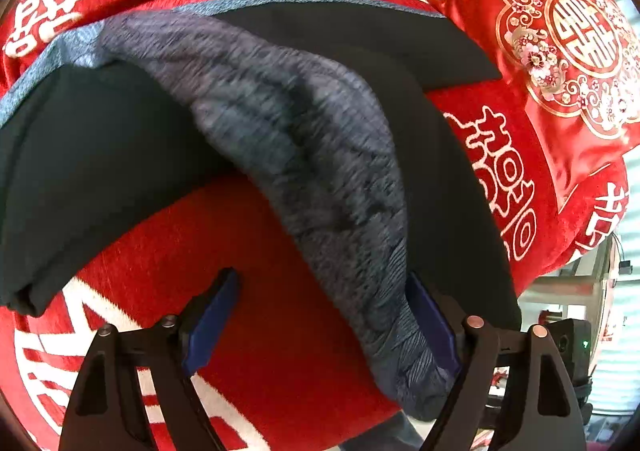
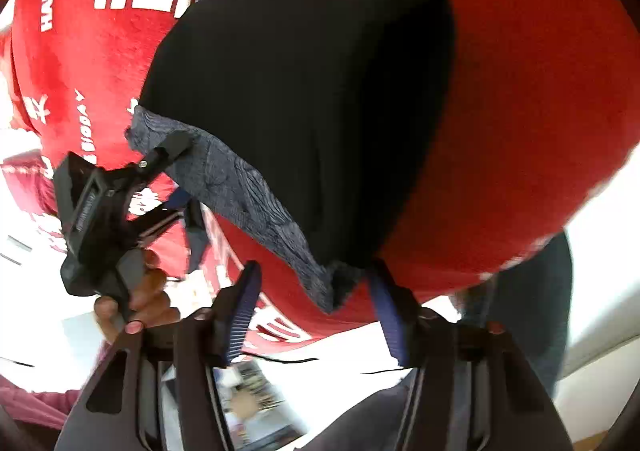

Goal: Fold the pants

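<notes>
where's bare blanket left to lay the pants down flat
Free: the red blanket patch between the pants legs, just ahead of the left gripper, and the stretch beyond the pants' far edge. Crowded: the right side, where the embroidered cushion sits.

left wrist: steeply down, close | right wrist: perhaps shallower | shared: pants (image 1: 304, 155)

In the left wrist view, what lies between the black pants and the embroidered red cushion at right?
In the left wrist view, only a strip of the red blanket with white characters lies between the pants and the cushion.
</notes>
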`<action>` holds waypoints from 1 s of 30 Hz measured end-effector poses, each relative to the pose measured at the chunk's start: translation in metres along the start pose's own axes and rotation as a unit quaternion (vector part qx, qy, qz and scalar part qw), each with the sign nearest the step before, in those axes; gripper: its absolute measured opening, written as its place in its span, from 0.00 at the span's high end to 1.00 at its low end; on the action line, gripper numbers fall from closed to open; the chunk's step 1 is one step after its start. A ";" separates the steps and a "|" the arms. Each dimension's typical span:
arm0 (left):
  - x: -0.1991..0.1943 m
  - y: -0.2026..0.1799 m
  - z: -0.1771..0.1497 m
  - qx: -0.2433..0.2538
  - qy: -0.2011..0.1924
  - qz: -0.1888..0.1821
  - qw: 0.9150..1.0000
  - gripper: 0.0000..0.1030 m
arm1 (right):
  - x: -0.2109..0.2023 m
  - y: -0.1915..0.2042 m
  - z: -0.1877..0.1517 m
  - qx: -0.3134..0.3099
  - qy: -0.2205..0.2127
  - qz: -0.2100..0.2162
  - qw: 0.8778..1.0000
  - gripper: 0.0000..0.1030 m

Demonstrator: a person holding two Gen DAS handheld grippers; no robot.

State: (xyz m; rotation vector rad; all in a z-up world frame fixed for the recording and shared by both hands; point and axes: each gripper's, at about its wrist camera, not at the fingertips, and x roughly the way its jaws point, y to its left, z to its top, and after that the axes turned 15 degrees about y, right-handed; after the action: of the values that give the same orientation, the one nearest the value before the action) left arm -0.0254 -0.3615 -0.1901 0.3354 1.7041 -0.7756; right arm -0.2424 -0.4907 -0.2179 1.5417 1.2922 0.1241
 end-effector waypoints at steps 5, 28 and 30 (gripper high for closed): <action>-0.013 -0.016 0.014 0.013 0.005 -0.024 1.000 0.67 | -0.035 0.039 0.009 -0.038 -0.010 0.002 0.999 0.86; -0.087 -0.014 0.145 -0.027 -0.091 0.084 0.992 0.37 | -0.154 0.193 0.299 -0.151 -0.065 -0.221 0.961 0.74; -0.076 0.003 0.138 -0.055 -0.080 0.114 0.989 0.37 | -0.143 0.200 0.299 -0.173 -0.065 -0.287 0.940 0.52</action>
State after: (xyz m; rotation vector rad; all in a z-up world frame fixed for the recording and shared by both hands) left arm 0.1017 -0.4354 -0.1343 0.3749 1.5197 -0.5243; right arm 0.0215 -0.7572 -0.1223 0.8217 1.4723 -0.1181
